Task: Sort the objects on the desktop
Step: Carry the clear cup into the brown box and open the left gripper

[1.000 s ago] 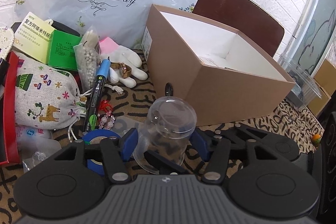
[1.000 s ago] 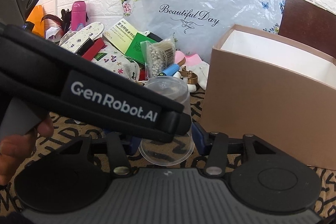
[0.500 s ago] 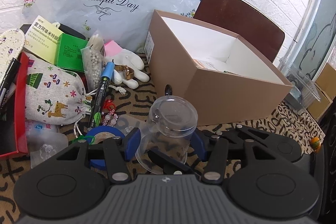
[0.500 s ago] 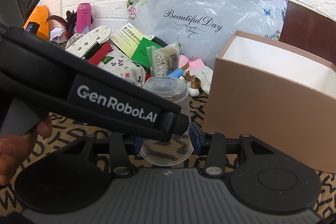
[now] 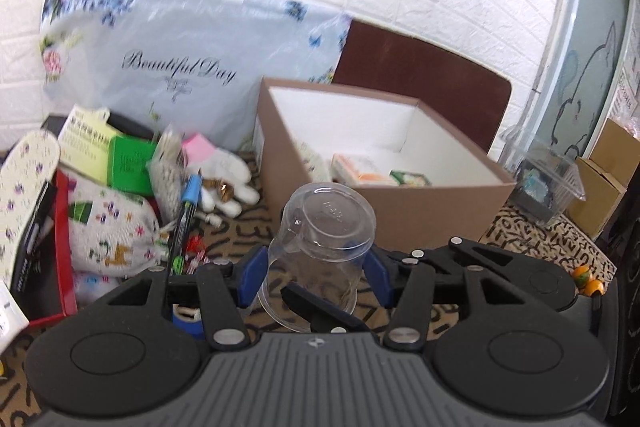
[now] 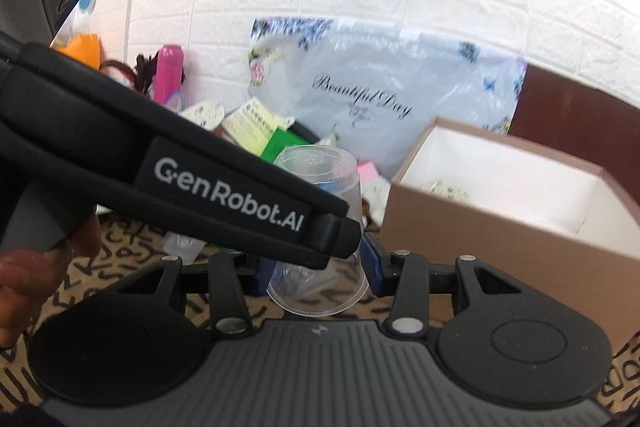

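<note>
Leftmost, at nine o'clock in the left wrist view, a patterned insole (image 5: 24, 187), a red tray (image 5: 64, 247) and a printed cloth pouch (image 5: 108, 231) are seen crowded together, with a green box (image 5: 130, 163) and a blue-capped marker (image 5: 186, 215) just beside them; all of this is judged unsorted. At centre, a clear plastic cup (image 5: 320, 251) is held upside down, its base toward twelve o'clock, clamped between the blue pads (image 5: 250, 275) of the left gripper (image 5: 314, 277), whose jaws are closed to the cup's width. In the right wrist view the same cup (image 6: 320, 239) is seen pinched by the right gripper (image 6: 316, 273) too, the left tool crossing from nine o'clock. At one o'clock the brown cardboard box (image 5: 400, 211) stands open, with a few packets (image 5: 376, 173) already lying inside. Sorting is therefore judged partly done: the cup is raised near the box but not yet placed. At three o'clock a clear plastic container (image 5: 548, 179) stands well apart.
</note>
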